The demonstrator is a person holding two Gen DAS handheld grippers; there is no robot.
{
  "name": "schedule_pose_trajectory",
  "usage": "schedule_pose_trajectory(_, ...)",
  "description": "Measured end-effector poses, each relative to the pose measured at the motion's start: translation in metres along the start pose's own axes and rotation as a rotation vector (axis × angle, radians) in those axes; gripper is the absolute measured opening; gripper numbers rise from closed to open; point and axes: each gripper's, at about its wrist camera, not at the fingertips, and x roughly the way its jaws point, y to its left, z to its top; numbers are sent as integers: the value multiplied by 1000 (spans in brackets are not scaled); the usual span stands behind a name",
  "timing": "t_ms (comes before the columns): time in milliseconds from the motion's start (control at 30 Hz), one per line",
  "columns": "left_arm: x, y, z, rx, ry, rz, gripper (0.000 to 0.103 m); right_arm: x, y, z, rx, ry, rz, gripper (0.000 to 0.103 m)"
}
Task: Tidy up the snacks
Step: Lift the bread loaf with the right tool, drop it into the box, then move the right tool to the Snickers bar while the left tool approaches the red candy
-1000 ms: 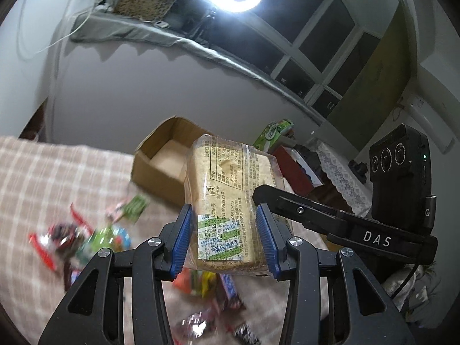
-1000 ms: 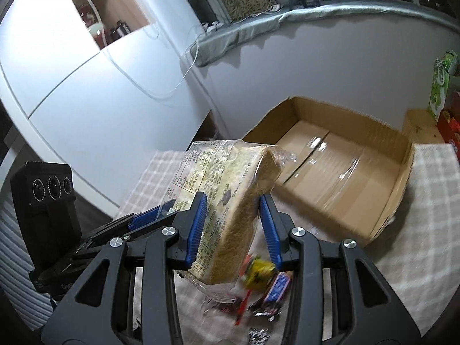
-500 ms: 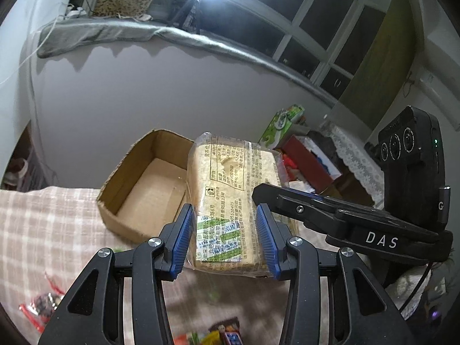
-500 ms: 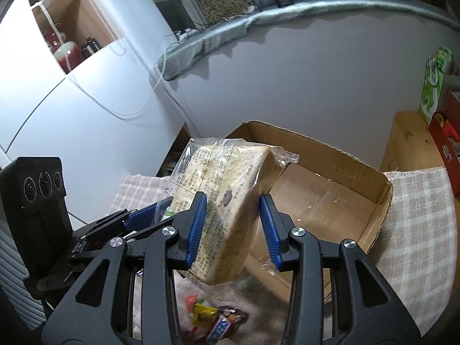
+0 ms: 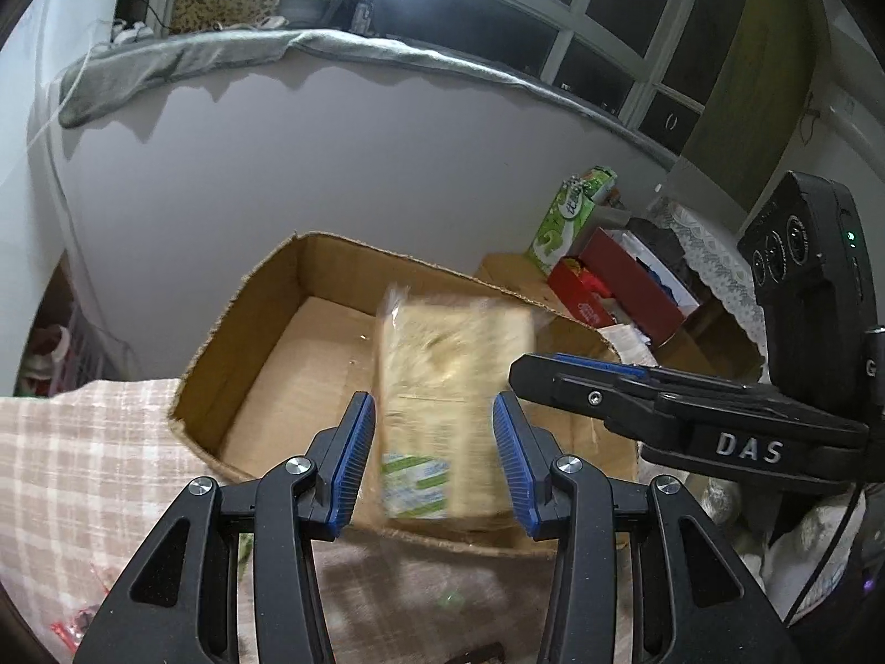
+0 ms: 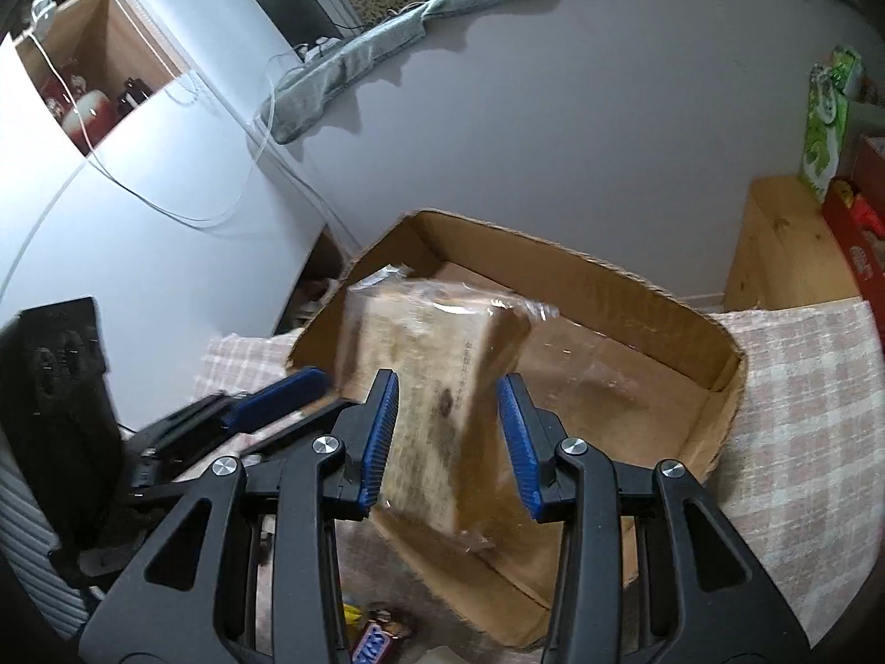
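My left tongs (image 5: 437, 462) and right tongs (image 6: 448, 437): both part-open, jaws flanking one wrapped bread loaf (image 5: 442, 387); the blur hides whether the pads still press it. Loaf: over the open cardboard box (image 6: 713, 343). Box: on the checked-cloth worktop (image 5: 83, 442). Candy bar (image 6: 370, 642): near edge.

The bread pack (image 5: 448, 382) is showing tan with a green-and-white label; the cardboard box (image 5: 260, 343) is showing brown. The cloth (image 5: 83, 442) is wearing pink-and-white checks. Both grippers' pads (image 6: 379, 437) are showing blue on black frames.
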Motion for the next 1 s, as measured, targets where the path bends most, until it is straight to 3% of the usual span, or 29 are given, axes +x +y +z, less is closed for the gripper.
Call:
schedule_pose_trajectory(333, -54, -18, -13, 114, -117, 114, 42, -25, 15, -14, -51, -33, -27, 40)
schedule_pose_trajectory(500, -82, -24, -27, 150, -164, 159, 47, -40, 32, -29, -105, -45, -52, 40)
schedule_pose_trajectory(667, -104, -24, -41, 160, -195, 188, 59, -53, 47, -48, -136, -48, -58, 41)
schedule_pose_trajectory(733, -109, -22, -46, 162, -200, 204, 64, -57, 54, -56, -157, -51, -67, 44)
schedule_pose_trajectory(800, -116, -19, -52, 157, -210, 217, 69, -62, 63, -65, -182, -61, -83, 58)
schedule_pose_trajectory(833, -119, -17, -56, 149, -211, 215, 69, -64, 67, -69, -193, -67, -90, 60)
schedule_pose_trajectory(1000, -134, 11, -78, 62, -195, 224, 69, -71, 85, -93, -249, -72, -108, 61)
